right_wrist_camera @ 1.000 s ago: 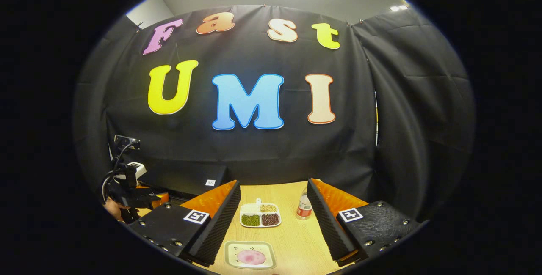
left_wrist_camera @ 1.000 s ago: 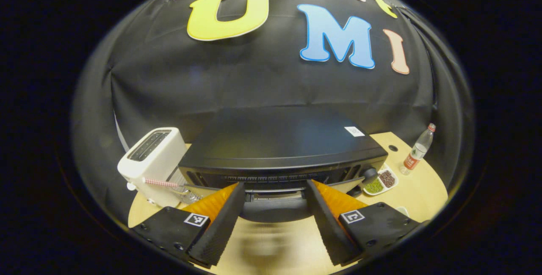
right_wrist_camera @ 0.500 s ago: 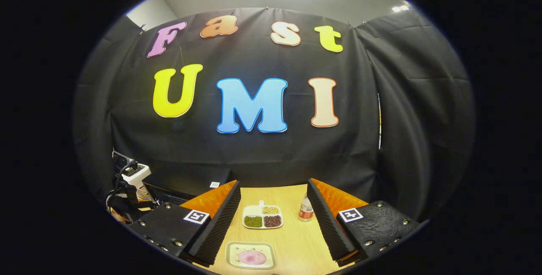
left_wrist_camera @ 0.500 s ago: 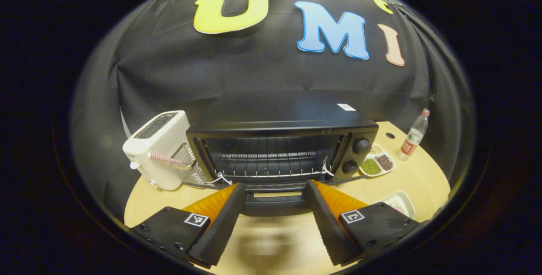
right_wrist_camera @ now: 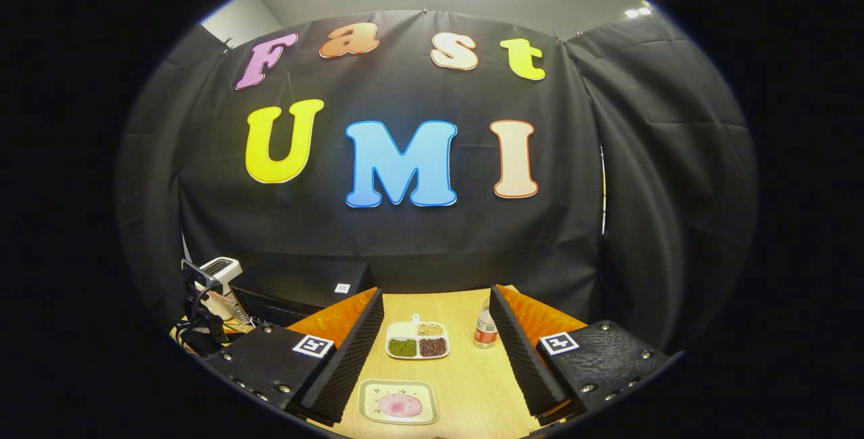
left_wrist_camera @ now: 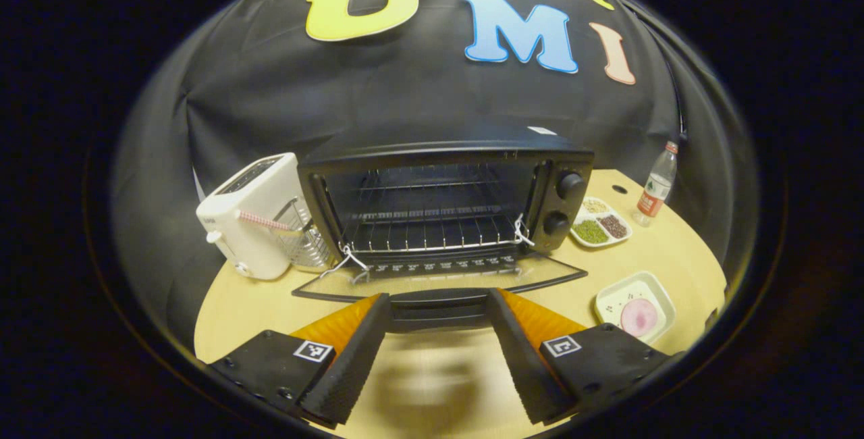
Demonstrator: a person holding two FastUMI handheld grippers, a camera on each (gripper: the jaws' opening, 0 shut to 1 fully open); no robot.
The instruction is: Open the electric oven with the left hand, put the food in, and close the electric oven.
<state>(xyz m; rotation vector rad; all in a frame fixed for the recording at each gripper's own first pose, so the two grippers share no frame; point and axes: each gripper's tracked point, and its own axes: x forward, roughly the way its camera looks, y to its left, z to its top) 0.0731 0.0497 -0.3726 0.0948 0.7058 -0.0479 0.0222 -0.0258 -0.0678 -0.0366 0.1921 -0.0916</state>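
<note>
At the centre of the left gripper view the electric oven (left_wrist_camera: 445, 196) stands on the pale wooden table (left_wrist_camera: 661, 256) with its door (left_wrist_camera: 439, 283) dropped flat. The left gripper (left_wrist_camera: 437, 351) is spread wide around the door's handle without pressing it. In the right gripper view the right gripper (right_wrist_camera: 437, 358) gapes wide and empty over the plated food (right_wrist_camera: 399, 404) at bottom centre.

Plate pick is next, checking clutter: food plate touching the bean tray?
Apart. The right gripper view shows a strip of bare table between the food plate and the bean tray.

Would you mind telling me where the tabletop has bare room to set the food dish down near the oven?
Bare wood lies between the open oven door and the food dish, and in front of the toaster. It is crowded right of the oven, where the divided tray and bottle stand.
</note>
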